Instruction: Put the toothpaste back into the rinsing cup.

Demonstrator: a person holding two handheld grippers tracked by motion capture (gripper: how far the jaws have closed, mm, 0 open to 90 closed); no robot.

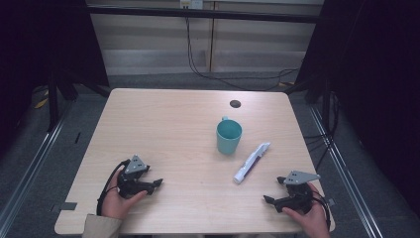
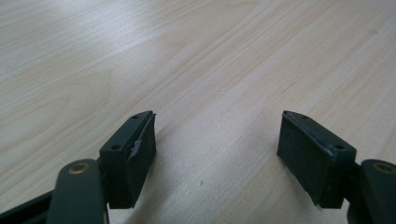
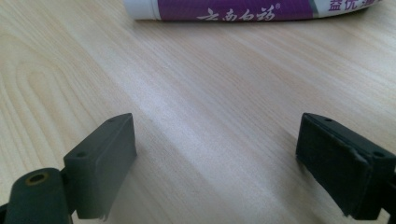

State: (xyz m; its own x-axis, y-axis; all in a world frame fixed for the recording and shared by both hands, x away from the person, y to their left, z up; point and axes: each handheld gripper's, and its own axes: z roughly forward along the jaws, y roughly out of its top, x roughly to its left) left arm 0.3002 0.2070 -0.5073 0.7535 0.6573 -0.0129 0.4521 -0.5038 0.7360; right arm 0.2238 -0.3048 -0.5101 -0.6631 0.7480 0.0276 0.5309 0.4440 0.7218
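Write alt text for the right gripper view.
The right gripper rests low over a pale wooden table, its two black jaws wide apart with nothing between them. Ahead, a white and purple tube lies on its side.

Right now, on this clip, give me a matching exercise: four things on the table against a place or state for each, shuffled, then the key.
Things:
1. cup
2. tube
3. left tongs
4. right tongs

Descriptions:
A. white and purple, lying flat on the table
B. open near the table's front right corner
C. teal, upright, mid-table
D. open near the table's front left, aimed at bare wood

Pairs: 1-C, 2-A, 3-D, 4-B
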